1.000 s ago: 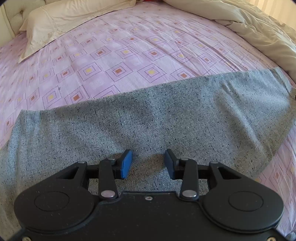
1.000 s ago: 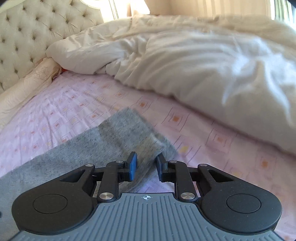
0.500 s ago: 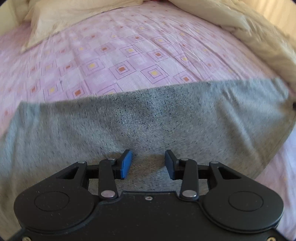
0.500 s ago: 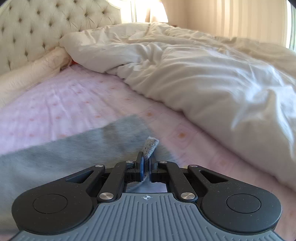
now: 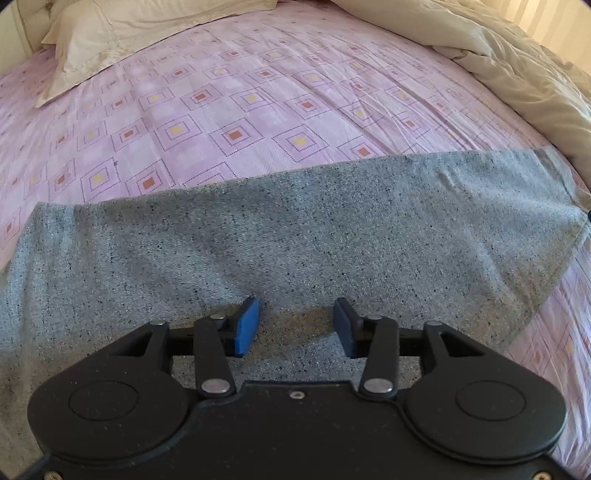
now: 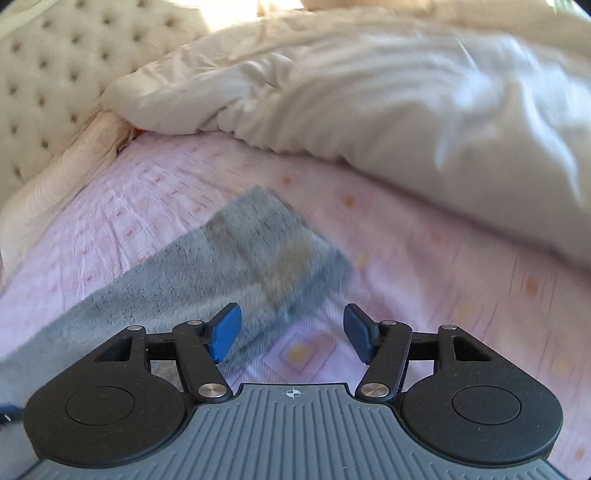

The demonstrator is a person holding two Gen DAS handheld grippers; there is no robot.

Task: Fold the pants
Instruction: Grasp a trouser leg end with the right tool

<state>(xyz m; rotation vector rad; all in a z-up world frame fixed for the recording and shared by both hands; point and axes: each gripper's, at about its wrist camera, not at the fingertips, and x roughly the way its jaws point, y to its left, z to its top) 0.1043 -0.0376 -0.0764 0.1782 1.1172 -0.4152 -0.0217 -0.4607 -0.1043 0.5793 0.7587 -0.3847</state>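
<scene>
Grey speckled pants [image 5: 295, 229] lie flat across the pink patterned bed sheet [image 5: 236, 110], stretched left to right. My left gripper [image 5: 295, 326] is open and empty, low over the near part of the pants. In the right wrist view the hem end of a pants leg [image 6: 266, 251] lies on the sheet, blurred by motion. My right gripper [image 6: 291, 332] is open and empty just above that hem's near corner.
A cream pillow [image 5: 122, 33] lies at the far left and a rumpled cream duvet [image 5: 517, 74] at the far right of the bed. In the right wrist view the duvet [image 6: 406, 110] is heaped close behind the hem, with the tufted headboard [image 6: 55, 74] at left.
My right gripper was shut on the hem corner half a second ago; now it is open and the hem lies on the sheet. The left gripper stayed open over the pants.
</scene>
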